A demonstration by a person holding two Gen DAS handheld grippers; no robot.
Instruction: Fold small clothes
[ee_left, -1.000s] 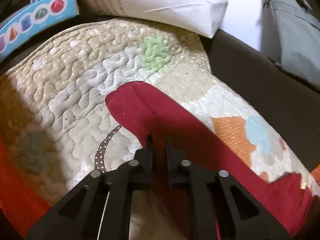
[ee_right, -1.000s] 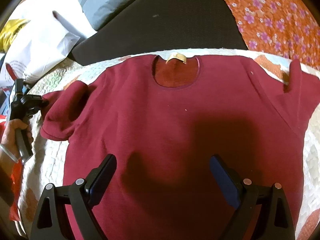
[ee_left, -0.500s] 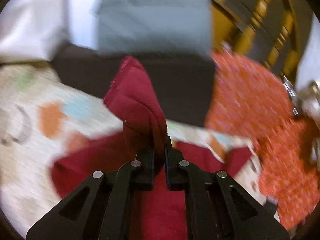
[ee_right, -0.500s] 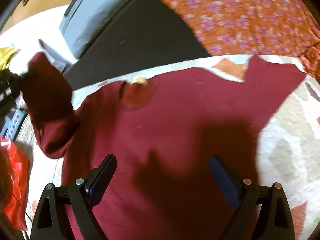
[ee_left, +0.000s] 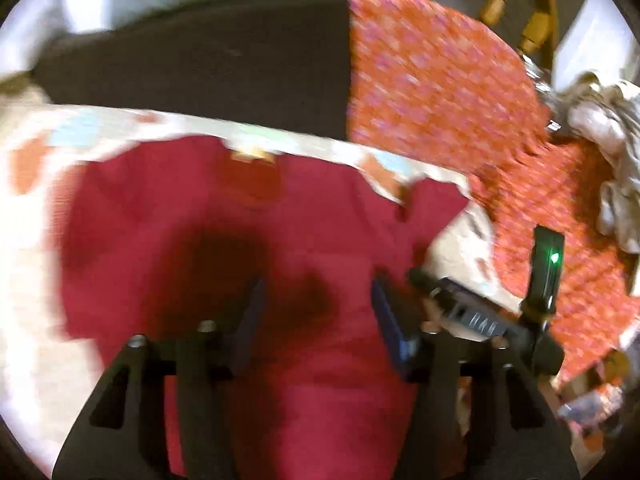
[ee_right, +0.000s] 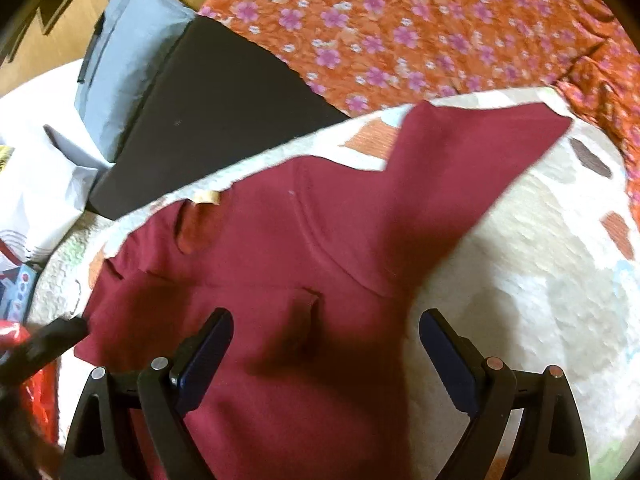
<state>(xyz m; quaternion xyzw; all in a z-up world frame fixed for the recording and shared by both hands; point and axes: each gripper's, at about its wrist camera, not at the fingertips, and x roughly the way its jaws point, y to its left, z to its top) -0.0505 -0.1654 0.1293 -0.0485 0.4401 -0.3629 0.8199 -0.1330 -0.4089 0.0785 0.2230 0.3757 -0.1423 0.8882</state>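
A small maroon T-shirt (ee_right: 280,264) lies flat on a quilted cream mat (ee_right: 540,280). Its left sleeve is folded in over the body, and its right sleeve (ee_right: 472,148) lies spread out. The neck opening with a tan label (ee_right: 206,198) points away. My left gripper (ee_left: 316,316) is open and empty above the shirt (ee_left: 200,220). My right gripper (ee_right: 324,344) is open and empty above the shirt's body. The right gripper's body shows in the left wrist view (ee_left: 480,320).
An orange floral cloth (ee_right: 420,28) lies beyond and to the right of the mat. A black pad (ee_right: 208,120) and a grey bag (ee_right: 128,60) lie behind. White bags (ee_right: 36,168) are at the left. A red plastic item (ee_right: 24,360) sits at the near left.
My left gripper carried the left sleeve up and over onto the shirt's body, then opened and let it go. My right gripper shifted right, staying open.
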